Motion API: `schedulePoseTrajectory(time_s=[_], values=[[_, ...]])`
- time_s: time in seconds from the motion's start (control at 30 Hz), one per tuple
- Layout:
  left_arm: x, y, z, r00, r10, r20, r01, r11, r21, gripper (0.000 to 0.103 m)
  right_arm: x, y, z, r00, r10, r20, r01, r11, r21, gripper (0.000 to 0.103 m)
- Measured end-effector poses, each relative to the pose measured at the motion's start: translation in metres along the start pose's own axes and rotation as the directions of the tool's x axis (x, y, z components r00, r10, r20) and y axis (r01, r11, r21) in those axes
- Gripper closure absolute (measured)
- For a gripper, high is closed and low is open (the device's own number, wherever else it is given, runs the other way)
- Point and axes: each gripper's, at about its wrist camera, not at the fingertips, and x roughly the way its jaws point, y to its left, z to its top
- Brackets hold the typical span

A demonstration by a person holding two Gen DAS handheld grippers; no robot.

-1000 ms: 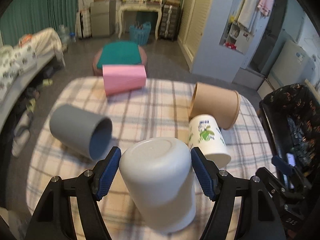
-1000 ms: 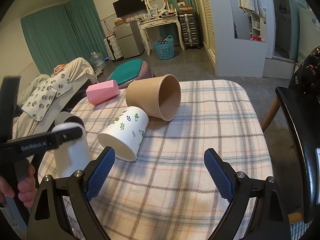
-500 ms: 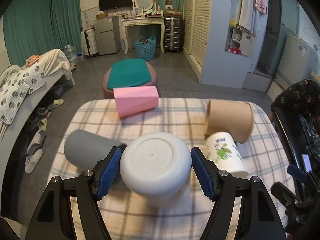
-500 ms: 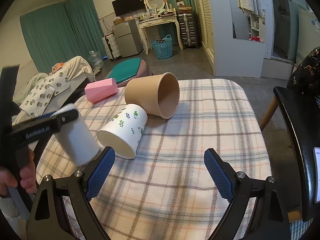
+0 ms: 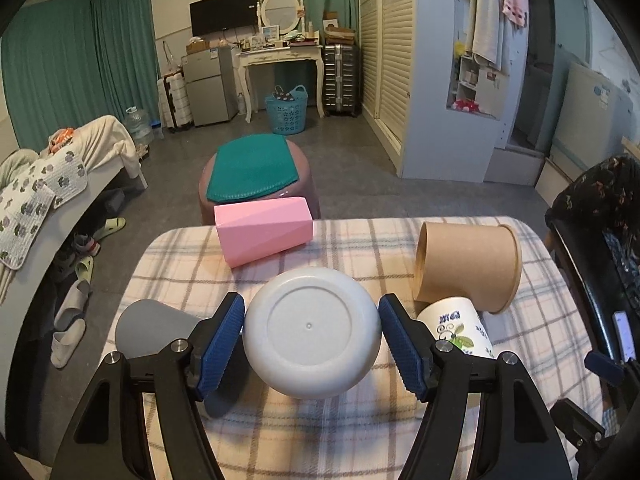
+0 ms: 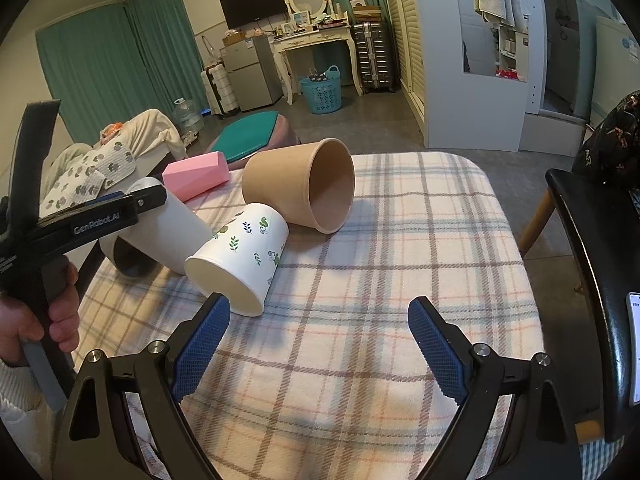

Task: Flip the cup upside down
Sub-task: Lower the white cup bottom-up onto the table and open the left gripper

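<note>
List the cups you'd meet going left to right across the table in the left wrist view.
Grey plastic cup lying on its side → pink faceted cup lying on its side → white plastic cup gripped by the left gripper → brown paper cup lying on its side. The leaf-printed paper cup overlaps the brown one, so it's omitted.

We held the left gripper [image 5: 312,330] nearly level above the table, with both blue pads [image 5: 222,344] pressed on the sides of the white cup [image 5: 312,326]. Our left hand [image 6: 40,316] gripped its handle from below, with the fingers curled around it. The right gripper [image 6: 318,344] hung low over the cloth, its jaws spread wide and holding nothing.
</note>
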Motion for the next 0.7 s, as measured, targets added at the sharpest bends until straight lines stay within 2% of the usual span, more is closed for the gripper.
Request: schedulePoseTrajectory(time_s=[0.3,0.43,0.7], values=[[0.011,0.003,0.003,0.999,-0.028,0.024,0.028,1.000,0.002,0.030,0.000,0.002,0.002,1.000,-0.011,0.001,0.011,1.000,-0.012,0.012],[0.015,0.006,0.004,0.999,-0.043,-0.004,0.043,0.999,-0.028,0.026,-0.005,0.007,0.004,1.000,-0.020,0.011,0.020,0.999,-0.026,0.012],[-0.004,0.012,0.004,0.997,-0.069,0.038,0.070,0.997,-0.034,0.023,-0.018,0.024,0.008,0.998,-0.052,0.034,0.054,0.997,-0.054,0.012]])
